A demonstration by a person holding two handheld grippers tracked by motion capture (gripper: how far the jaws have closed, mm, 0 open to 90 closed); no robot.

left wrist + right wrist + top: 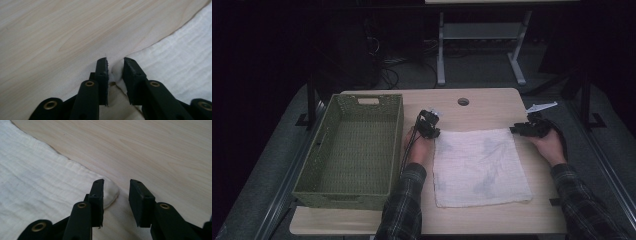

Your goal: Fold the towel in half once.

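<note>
At the left of the table (492, 97) stands a green woven basket (329, 155), empty and close to the table's left edge, which we take as the place where the cloth will end up. Just beside it our left gripper (430, 131) sits low at the far left corner of the white cloth (479, 165). In the left gripper view its jaws stand narrowly apart with a pinch of that corner (117, 71) bunched up between them; whether the pads already bite we cannot tell, though the fabric rises as if squeezed.

The cloth lies flat and spread across the middle of the table, faintly marked, its near edge close to the table's front edge. Across its far edge our right gripper (523, 130) mirrors the left at the far right corner. In the right gripper view its jaws are plainly apart: the rounded corner (110, 192) lies by the left jaw, and bare wood shows in the gap.

We judge both corners are being taken so the cloth can be lifted or folded evenly. Open tabletop lies beyond the far edge and to the right; the basket wall crowds the left hand.
</note>
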